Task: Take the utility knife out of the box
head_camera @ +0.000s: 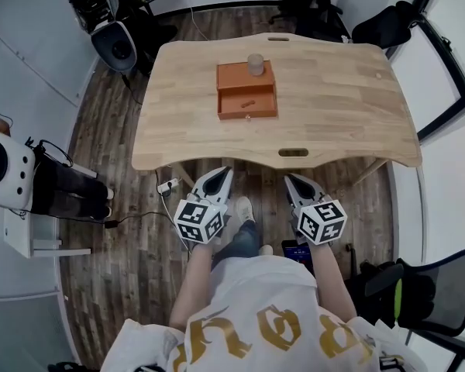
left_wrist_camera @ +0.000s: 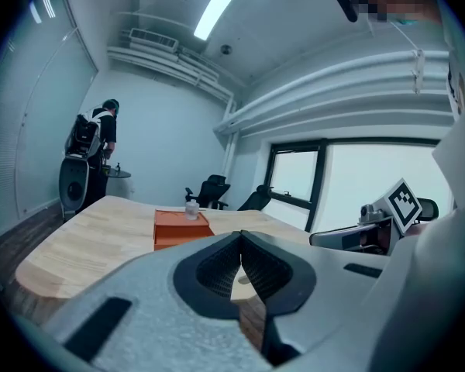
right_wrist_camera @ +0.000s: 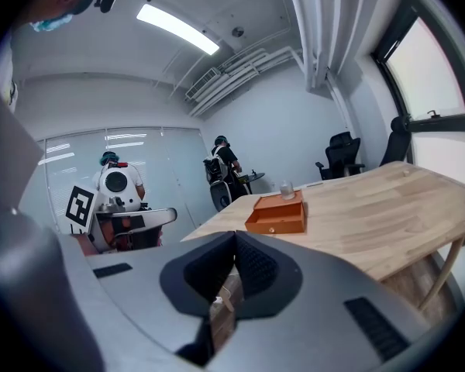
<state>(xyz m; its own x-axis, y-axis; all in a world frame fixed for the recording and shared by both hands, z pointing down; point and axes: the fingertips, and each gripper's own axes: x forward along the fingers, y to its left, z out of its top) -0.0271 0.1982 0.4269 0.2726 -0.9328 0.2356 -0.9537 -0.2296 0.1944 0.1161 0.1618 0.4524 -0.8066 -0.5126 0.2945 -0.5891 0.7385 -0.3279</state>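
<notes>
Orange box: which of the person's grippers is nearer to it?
Left, slightly. The left gripper hangs short of the near edge of the table, almost in line with the box; the right gripper is as far back but further off to the side.
</notes>
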